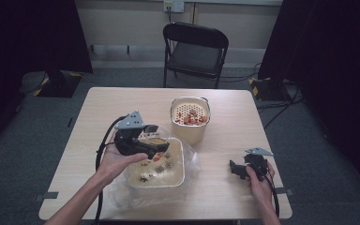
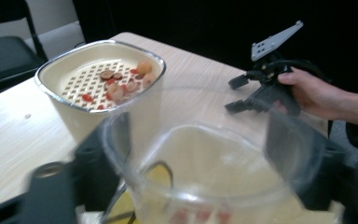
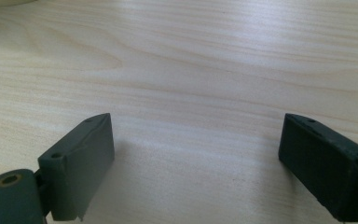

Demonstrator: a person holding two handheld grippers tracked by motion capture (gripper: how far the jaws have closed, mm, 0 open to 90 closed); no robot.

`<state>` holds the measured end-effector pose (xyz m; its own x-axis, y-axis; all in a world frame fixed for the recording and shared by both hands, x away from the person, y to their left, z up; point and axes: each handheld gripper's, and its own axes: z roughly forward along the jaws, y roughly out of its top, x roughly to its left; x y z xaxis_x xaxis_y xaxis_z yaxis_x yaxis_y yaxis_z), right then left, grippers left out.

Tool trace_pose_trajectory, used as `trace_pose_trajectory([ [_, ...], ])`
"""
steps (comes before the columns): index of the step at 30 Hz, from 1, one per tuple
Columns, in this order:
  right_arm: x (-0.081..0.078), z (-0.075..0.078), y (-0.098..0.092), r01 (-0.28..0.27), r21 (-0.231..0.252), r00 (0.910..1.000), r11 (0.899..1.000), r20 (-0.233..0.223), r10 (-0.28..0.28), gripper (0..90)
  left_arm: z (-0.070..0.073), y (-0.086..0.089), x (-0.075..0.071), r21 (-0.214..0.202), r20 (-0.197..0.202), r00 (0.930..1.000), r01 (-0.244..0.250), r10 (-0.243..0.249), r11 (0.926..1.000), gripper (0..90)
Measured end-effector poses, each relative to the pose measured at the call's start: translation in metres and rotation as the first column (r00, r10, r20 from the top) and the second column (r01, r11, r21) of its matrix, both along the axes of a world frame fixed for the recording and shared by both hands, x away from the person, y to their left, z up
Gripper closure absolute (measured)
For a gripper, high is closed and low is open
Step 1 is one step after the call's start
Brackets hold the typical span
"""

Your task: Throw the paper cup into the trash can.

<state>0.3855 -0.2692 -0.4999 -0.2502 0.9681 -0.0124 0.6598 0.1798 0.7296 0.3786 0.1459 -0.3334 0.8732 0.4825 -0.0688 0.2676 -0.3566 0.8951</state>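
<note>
My left gripper [image 1: 155,146] hovers over the back edge of a square cream dish [image 1: 183,161] holding liquid and dark and red bits. In the left gripper view its jaws [image 2: 200,135] stand wide apart, and a clear round bowl [image 2: 214,186] with yellowish liquid lies across them; the jaws show through its wall. I cannot tell whether the pads touch it. Behind stands a cream pot [image 1: 190,135] [image 2: 74,116] with a perforated insert carrying red and brown food pieces [image 1: 192,117] [image 2: 121,86]. My right gripper [image 1: 236,169] [image 2: 242,95] [image 3: 196,140] rests open and empty over bare wood.
Crumpled clear plastic film [image 1: 117,194] lies under and around the square dish near the table's front edge. A black folding chair [image 1: 194,51] stands beyond the far edge. Bare tabletop [image 1: 225,187] lies between the dish and my right hand.
</note>
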Motion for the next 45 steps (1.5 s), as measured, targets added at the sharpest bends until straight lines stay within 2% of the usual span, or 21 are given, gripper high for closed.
trace_pose_trajectory([
  [2,0.000,0.000,0.000,0.000,0.000,1.0000,1.000,0.000,0.000,9.4,-0.001,-0.002,0.000,0.017,-0.003,1.0000,-0.004,0.004,0.9998,17.3],
  [8,0.000,0.000,0.000,0.000,0.000,1.0000,1.000,0.000,0.000,9.4,-0.003,-0.001,0.004,-0.003,-0.011,0.9999,0.004,-0.004,1.0000,15.8],
  [16,0.000,0.000,0.000,0.000,0.000,1.0000,1.000,0.000,0.000,9.4,0.000,0.016,0.006,-0.030,-0.004,0.9987,-0.052,0.052,0.9982,17.7],
  [18,0.000,0.000,0.000,0.000,0.000,1.0000,1.000,0.000,0.000,9.4,0.000,0.027,0.007,-0.031,0.001,0.9964,-0.085,0.085,0.9959,18.6],
  [20,0.000,0.000,0.000,0.000,0.000,1.0000,1.000,0.000,0.000,9.4,0.000,0.038,0.008,-0.082,-0.046,0.9945,-0.098,0.094,0.9918,20.4],
  [23,0.000,0.000,0.000,0.000,0.000,1.0000,1.000,0.000,0.000,9.4,0.002,0.056,0.007,-0.082,-0.009,0.9853,-0.171,0.171,0.9819,23.3],
  [25,0.000,0.000,0.000,0.000,0.000,1.0000,1.000,0.000,0.000,9.4,0.003,0.068,0.007,-0.089,-0.017,0.9810,-0.194,0.193,0.9770,23.3],
  [27,0.000,0.000,0.000,0.000,0.000,1.0000,1.000,0.000,0.000,9.4,0.003,0.077,0.005,-0.071,0.003,0.9740,-0.226,0.226,0.9716,23.3],
  [30,0.000,0.000,0.000,0.000,0.000,1.0000,1.000,0.000,0.000,9.4,0.004,0.093,0.001,-0.073,-0.006,0.9642,-0.265,0.265,0.9615,23.3],
  [31,0.000,0.000,0.000,0.000,0.000,1.0000,1.000,0.000,0.000,9.4,0.004,0.098,-0.001,-0.068,-0.005,0.9599,-0.280,0.280,0.9576,23.3],
  [32,0.000,0.000,0.000,0.000,0.000,1.0000,1.000,0.000,0.000,9.4,0.004,0.102,-0.002,-0.068,-0.007,0.9521,-0.305,0.306,0.9498,23.3],
  [35,0.000,0.000,0.000,0.000,0.000,1.0000,1.000,0.000,0.000,9.4,-0.001,0.118,-0.005,-0.081,-0.007,0.9410,-0.338,0.338,0.9377,23.3],
  [36,0.000,0.000,0.000,0.000,0.000,1.0000,1.000,0.000,0.000,9.4,-0.004,0.123,-0.006,-0.080,-0.015,0.9369,-0.349,0.349,0.9336,23.3],
  [38,0.000,0.000,0.000,0.000,0.000,1.0000,1.000,0.000,0.000,9.4,-0.012,0.135,-0.005,-0.097,-0.059,0.9308,-0.365,0.361,0.9259,24.1],
  [40,0.000,0.000,0.000,0.000,0.000,1.0000,1.000,0.000,0.000,9.4,-0.018,0.143,-0.006,-0.066,-0.047,0.9128,-0.408,0.406,0.9105,24.1],
  [41,0.000,0.000,0.000,0.000,0.000,1.0000,1.000,0.000,0.000,9.4,-0.022,0.148,-0.006,-0.056,-0.047,0.8981,-0.440,0.437,0.8965,24.2],
  [42,0.000,0.000,0.000,0.000,0.000,1.0000,1.000,0.000,0.000,9.4,-0.026,0.153,-0.006,-0.050,-0.052,0.8899,-0.456,0.453,0.8888,24.2],
  [44,0.000,0.000,0.000,0.000,0.000,1.0000,1.000,0.000,0.000,9.4,-0.035,0.160,-0.008,-0.033,-0.055,0.8691,-0.494,0.492,0.8690,24.0],
  [45,0.000,0.000,0.000,0.000,0.000,1.0000,1.000,0.000,0.000,9.4,-0.041,0.164,-0.009,-0.018,-0.058,0.8644,-0.501,0.499,0.8652,23.5],
])
